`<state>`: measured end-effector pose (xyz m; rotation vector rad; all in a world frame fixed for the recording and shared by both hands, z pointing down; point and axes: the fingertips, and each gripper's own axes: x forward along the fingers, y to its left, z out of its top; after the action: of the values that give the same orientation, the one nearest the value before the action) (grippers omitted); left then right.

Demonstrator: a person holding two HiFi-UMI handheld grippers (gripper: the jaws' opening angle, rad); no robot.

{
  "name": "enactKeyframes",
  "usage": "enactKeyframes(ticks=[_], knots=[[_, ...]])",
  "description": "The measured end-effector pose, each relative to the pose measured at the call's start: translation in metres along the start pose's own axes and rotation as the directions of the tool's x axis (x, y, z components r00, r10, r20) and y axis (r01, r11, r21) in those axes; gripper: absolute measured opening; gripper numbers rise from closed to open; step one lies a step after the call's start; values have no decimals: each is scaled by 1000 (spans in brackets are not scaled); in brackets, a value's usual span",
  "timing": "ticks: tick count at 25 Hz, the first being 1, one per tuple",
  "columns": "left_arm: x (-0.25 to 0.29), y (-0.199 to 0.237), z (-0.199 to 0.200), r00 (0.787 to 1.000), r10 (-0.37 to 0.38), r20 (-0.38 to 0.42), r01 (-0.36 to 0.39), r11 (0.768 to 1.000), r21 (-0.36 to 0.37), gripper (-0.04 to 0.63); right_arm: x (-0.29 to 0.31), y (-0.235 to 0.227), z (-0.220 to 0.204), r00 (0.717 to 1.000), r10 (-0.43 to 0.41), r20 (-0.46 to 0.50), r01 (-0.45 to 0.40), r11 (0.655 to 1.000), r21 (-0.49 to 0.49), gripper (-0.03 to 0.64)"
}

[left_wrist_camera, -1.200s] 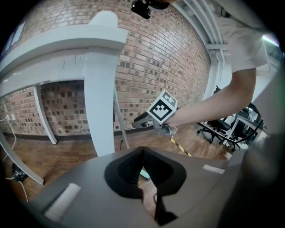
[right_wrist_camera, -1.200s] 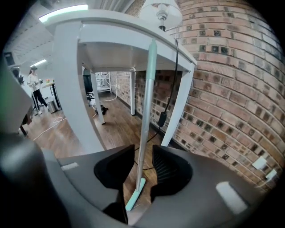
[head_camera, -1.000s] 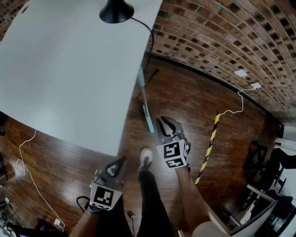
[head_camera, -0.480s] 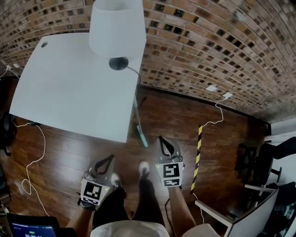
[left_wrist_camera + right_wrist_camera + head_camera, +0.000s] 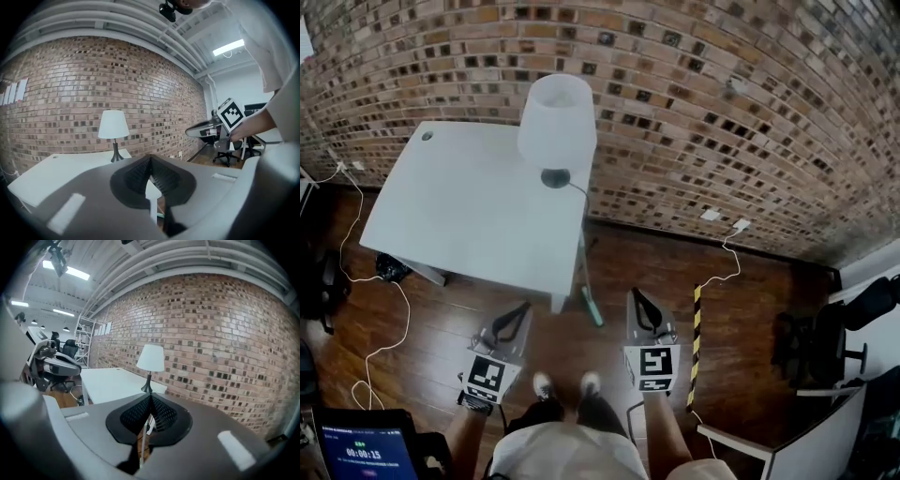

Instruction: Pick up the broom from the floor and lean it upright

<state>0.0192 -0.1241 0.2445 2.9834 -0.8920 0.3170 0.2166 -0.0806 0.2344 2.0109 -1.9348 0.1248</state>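
Note:
The broom [image 5: 587, 284] stands slanted against the near right corner of the white table [image 5: 469, 216], its thin pole running down to a teal end [image 5: 593, 310] on the wooden floor. My left gripper [image 5: 521, 312] [image 5: 150, 158] hangs left of the broom and apart from it, jaws shut with nothing between them. On the broom's right, also clear of it, my right gripper [image 5: 635, 297] [image 5: 151, 395] is shut and holds nothing. In both gripper views the closed jaws point toward the table and the brick wall.
A white lamp [image 5: 556, 122] [image 5: 151, 359] stands at the table's far right edge, against the brick wall [image 5: 694, 112]. A yellow-and-black strip [image 5: 695, 342] lies on the floor to the right. Cables [image 5: 389, 319] trail at left, an office chair [image 5: 814, 342] stands at right.
The view has pulled up and back from the floor. Both grippers rose away from the broom, which stays against the table. The lamp and wall came into view.

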Motion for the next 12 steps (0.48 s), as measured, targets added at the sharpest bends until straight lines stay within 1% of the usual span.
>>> enactKeyframes(ticks=[3, 5, 8, 10, 12], knots=[[-17, -2, 2, 1000, -11, -20, 12, 999, 35, 0, -17, -8, 23, 999, -7, 45, 8, 1000, -18, 14], [-23, 3, 8, 1000, 11, -14, -11, 999, 46, 0, -24, -11, 37, 997, -4, 79, 6, 1000, -21, 14], [-30, 2, 24, 998, 51, 22, -51, 998, 20, 0, -43, -17, 47, 993, 9, 122, -11, 1000, 16, 14], [-29, 0, 43, 997, 58, 53, -58, 998, -1, 0, -51, -19, 53, 989, 23, 144, -30, 998, 46, 14], [-27, 1, 58, 995, 66, 75, -67, 998, 4, 0, -54, -18, 59, 987, 34, 160, -44, 997, 60, 14]])
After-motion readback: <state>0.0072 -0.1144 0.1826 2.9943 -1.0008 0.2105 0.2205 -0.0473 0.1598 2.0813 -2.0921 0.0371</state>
